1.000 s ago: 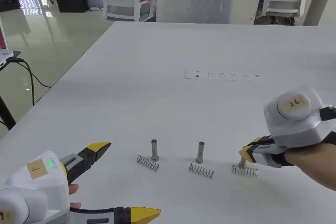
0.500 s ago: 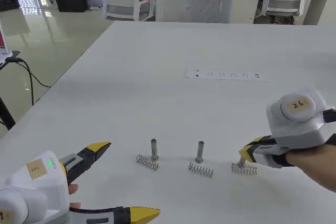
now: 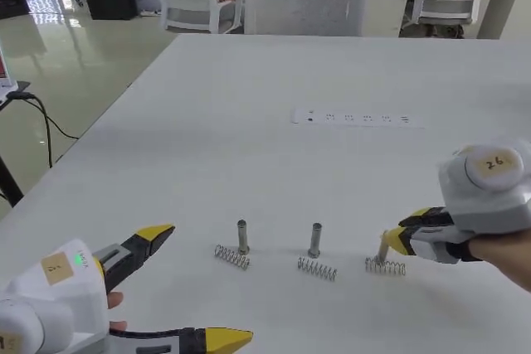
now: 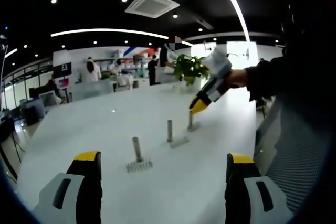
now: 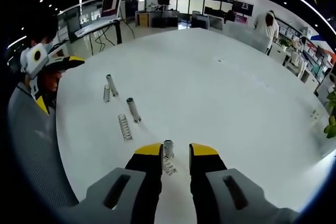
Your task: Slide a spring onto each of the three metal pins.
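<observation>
0/3 done: three coiled wire springs (image 3: 232, 257) lie on the white surface (image 3: 249, 163) beside bare grey metal pins (image 3: 241, 236); right claw (image 5: 176, 150) slightly apart astride end pin (image 3: 382, 248), left claw (image 4: 164, 157) wide apart.

The left gripper (image 3: 192, 286) sits low and near the body, its two yellow-tipped jaws spread wide and pointing forward and to the right. From its own camera the left gripper (image 4: 163, 157) shows both tips level, far apart. The left hand (image 3: 114, 298) wraps under the white housing, with only a couple of fingertips in sight. The right gripper (image 3: 395, 242) reaches in from the right, angled down and leftward, held by the right hand (image 3: 498, 248) with the forearm behind it. In its own view the right gripper (image 5: 176, 150) has its jaws parallel with a narrow gap between the tips.
</observation>
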